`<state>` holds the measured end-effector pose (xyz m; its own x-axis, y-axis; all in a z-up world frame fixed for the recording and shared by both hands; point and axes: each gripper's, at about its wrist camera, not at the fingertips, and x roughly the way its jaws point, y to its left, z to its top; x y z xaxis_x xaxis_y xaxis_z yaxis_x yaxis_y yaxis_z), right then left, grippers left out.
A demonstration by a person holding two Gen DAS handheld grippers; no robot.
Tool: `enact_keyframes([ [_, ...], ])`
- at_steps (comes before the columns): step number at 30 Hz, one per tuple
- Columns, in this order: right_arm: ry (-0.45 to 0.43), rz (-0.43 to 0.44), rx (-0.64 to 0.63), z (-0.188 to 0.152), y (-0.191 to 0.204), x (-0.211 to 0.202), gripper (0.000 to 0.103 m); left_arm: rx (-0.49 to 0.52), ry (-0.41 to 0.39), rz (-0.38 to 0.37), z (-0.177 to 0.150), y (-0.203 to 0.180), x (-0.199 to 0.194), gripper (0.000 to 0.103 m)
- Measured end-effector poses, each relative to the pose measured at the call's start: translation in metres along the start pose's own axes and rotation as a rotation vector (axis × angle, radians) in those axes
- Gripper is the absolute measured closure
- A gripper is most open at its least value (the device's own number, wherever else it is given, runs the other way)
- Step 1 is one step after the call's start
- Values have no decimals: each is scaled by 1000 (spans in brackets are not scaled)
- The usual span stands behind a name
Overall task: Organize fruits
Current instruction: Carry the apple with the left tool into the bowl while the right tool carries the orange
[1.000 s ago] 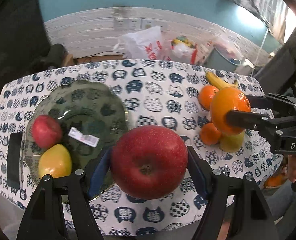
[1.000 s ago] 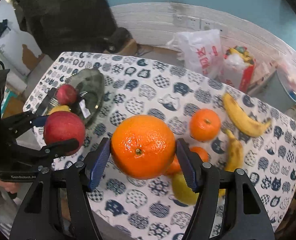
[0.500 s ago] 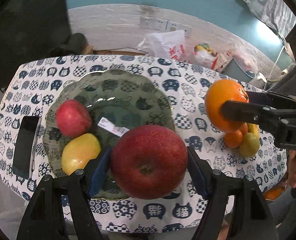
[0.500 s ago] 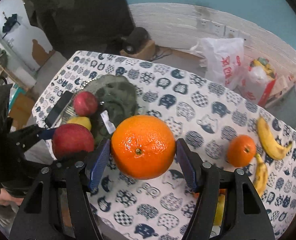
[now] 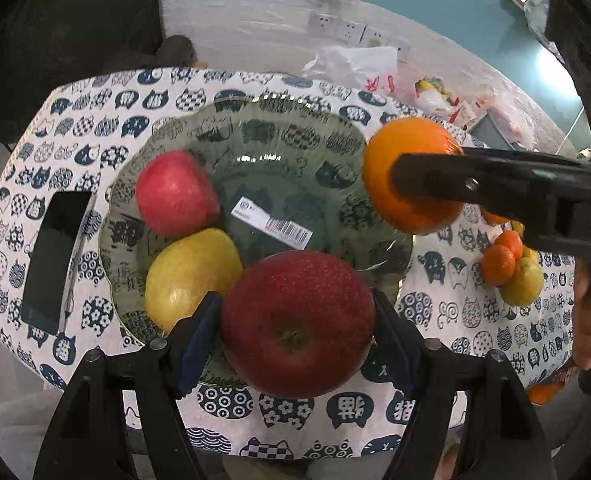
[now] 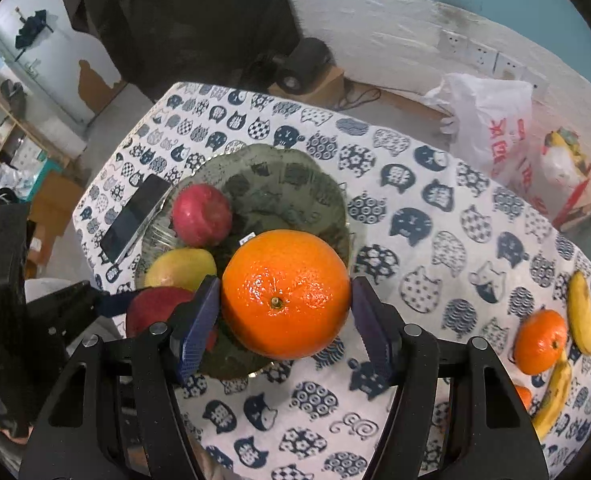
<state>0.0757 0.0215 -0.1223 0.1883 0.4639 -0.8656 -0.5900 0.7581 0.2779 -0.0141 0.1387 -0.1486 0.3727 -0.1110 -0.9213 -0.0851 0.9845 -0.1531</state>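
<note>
Two red apples (image 5: 297, 324) (image 5: 176, 191), one yellow pear (image 5: 191, 276), one large orange (image 6: 285, 299), three small tangerines (image 6: 540, 341), two bananas (image 6: 583, 314), one glass plate (image 5: 279, 140), one phone (image 5: 55, 256).

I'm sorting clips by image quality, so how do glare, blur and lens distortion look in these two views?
Left wrist view: strong fisheye bend, table edges curve; glare on the glass plate; the small apple slightly soft. Right wrist view: same bend; small highlights on the orange; corners black.
</note>
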Motion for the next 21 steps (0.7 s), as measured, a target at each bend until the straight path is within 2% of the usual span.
enact_keyframes([
  [8, 41, 10, 7, 4, 5, 28, 36, -15, 24, 0, -1, 8, 12, 28],
  [15, 81, -3, 16, 0, 3, 46, 36, 11, 27, 29, -1, 3, 13, 28],
  [19, 91, 7, 19, -3, 1, 51, 36, -7, 33, -4, 1, 3, 13, 28],
  [21, 75, -21, 17, -3, 0, 49, 40, -9, 31, 11, 1, 4, 13, 28],
])
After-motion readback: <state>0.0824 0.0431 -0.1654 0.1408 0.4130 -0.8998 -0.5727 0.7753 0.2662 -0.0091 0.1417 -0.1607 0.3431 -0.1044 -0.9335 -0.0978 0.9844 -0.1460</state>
